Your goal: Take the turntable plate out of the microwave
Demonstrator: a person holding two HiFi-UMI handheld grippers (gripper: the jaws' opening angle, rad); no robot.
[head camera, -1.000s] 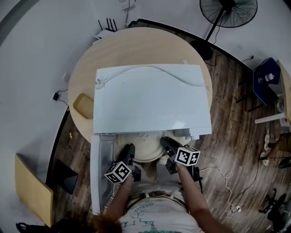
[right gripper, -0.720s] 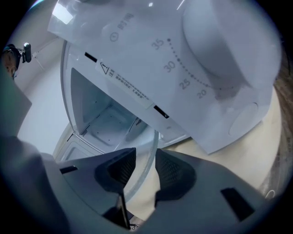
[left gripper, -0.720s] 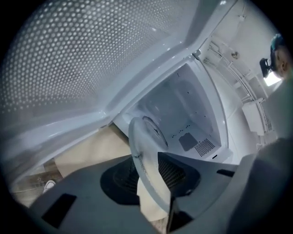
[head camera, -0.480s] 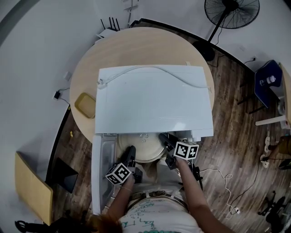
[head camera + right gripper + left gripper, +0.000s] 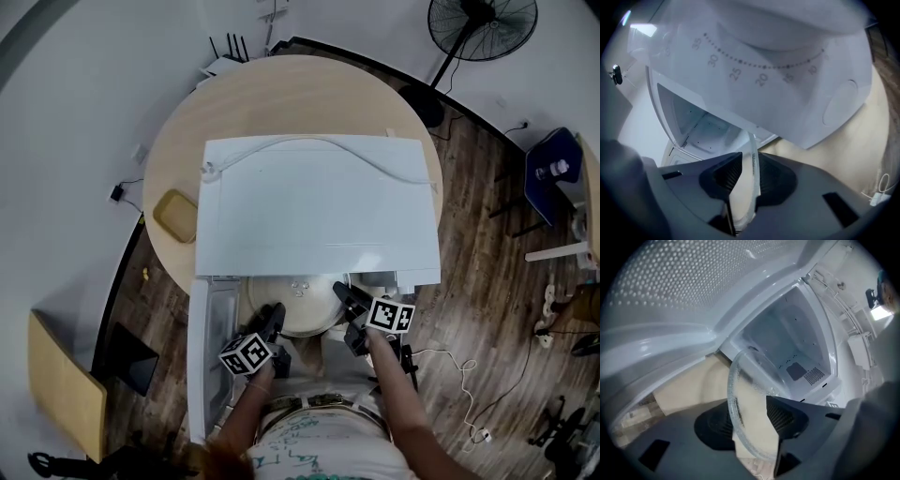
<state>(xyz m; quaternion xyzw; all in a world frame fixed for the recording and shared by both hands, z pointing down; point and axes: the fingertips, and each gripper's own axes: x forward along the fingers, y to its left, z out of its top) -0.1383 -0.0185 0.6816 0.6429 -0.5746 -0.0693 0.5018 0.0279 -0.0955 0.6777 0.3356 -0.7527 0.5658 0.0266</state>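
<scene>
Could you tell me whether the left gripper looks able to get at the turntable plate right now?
Likely yes: the rim of the turntable plate sits between the opening jaws of the left gripper, and the microwave door stands open to one side.

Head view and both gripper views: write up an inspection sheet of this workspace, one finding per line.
Surface: round wooden table carrying a white microwave, its door swung open.
Job's things: glass turntable plate partly out of the microwave's opening.
Clutter: yellowish tray on the table beside the microwave.
Grippers: left hand-held gripper jaws opening, plate rim between them; right hand-held gripper jaws closing on the rim.
Cables: white cord across the microwave's top; loose white cable on the floor.
Surroundings: wooden floor, standing fan, router at the table's far edge.
</scene>
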